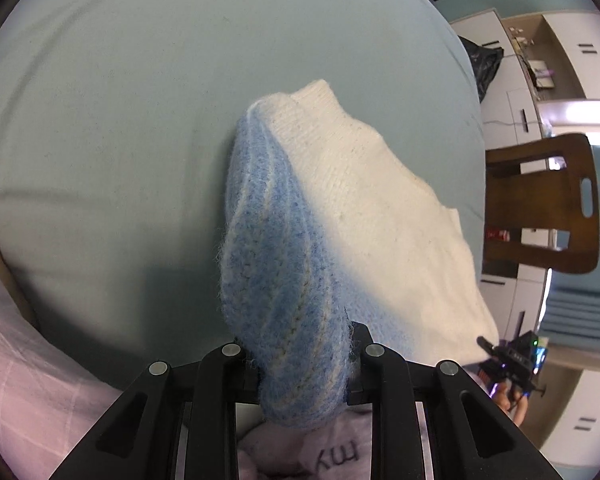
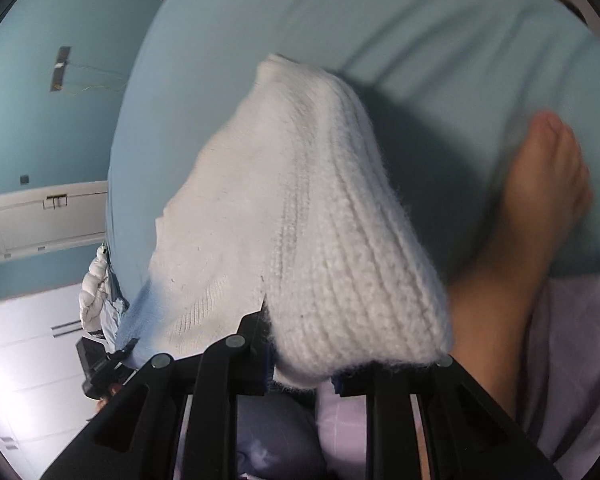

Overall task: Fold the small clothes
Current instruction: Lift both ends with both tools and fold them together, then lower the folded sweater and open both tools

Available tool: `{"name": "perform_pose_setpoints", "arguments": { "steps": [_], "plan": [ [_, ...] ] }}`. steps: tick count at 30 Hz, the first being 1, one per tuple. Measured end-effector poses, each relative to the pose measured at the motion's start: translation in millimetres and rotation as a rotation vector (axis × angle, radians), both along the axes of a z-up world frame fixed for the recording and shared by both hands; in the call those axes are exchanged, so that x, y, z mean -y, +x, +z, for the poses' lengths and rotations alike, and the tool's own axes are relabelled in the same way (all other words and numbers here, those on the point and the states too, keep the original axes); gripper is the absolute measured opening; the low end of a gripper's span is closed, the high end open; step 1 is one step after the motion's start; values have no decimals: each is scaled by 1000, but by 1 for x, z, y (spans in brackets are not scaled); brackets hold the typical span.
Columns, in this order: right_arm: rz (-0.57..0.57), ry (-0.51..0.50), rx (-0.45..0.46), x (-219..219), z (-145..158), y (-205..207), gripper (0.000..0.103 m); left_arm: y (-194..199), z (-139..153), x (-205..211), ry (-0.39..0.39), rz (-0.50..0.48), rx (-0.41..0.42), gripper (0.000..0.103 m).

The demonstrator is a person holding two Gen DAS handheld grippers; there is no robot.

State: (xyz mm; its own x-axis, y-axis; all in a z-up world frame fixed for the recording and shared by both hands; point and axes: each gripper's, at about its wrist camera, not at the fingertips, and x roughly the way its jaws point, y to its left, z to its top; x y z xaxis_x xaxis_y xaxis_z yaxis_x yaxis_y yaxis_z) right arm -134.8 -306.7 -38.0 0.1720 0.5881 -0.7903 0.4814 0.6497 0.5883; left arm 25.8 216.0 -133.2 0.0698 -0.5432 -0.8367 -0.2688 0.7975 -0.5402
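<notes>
One knit sweater (image 1: 360,208), white with blue-striped sleeve, hangs above a pale green bedsheet (image 1: 100,120), pinched between nearly closed left gripper (image 1: 304,376) and right gripper (image 2: 300,376).

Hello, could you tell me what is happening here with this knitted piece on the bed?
A person sitting on a bed with a pale green sheet holds a small knitted sweater between two hand-held tongs. The left tongs are shut on its blue striped part, the right tongs on its white ribbed part. The sweater hangs lifted above the sheet, not yet folded. The person's bare foot rests nearby.
</notes>
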Motion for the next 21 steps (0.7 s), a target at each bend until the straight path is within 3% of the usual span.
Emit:
{"name": "perform_pose_setpoints", "arguments": {
  "steps": [5,10,13,14,15,16,17,19,20,21],
  "plan": [
    [-32,11,2,1,15,34,16,61,27,16,24,33,84,23],
    [-57,-33,-14,0,44,107,16,155,43,26,142,106,210,23],
    [-54,-90,-34,-5,44,176,21,206,21,27,168,107,138,29],
    [-43,-106,-45,-7,41,189,25,212,15,25,163,148,115,38],
    [-56,-131,-74,-7,33,209,29,212,11,19,147,209,109,64],
    [-89,-134,-97,-6,26,219,32,210,12,17,141,244,123,82],
    [-149,-126,-109,-4,19,231,42,205,16,15,164,263,167,103],
    [-192,-164,-45,-5,20,241,66,202,24,19,258,229,231,103],
    [-177,-244,21,-10,26,246,80,202,27,24,309,173,260,103],
    [-156,-289,64,-16,29,249,83,201,29,31,377,106,291,103]
  ]
}}
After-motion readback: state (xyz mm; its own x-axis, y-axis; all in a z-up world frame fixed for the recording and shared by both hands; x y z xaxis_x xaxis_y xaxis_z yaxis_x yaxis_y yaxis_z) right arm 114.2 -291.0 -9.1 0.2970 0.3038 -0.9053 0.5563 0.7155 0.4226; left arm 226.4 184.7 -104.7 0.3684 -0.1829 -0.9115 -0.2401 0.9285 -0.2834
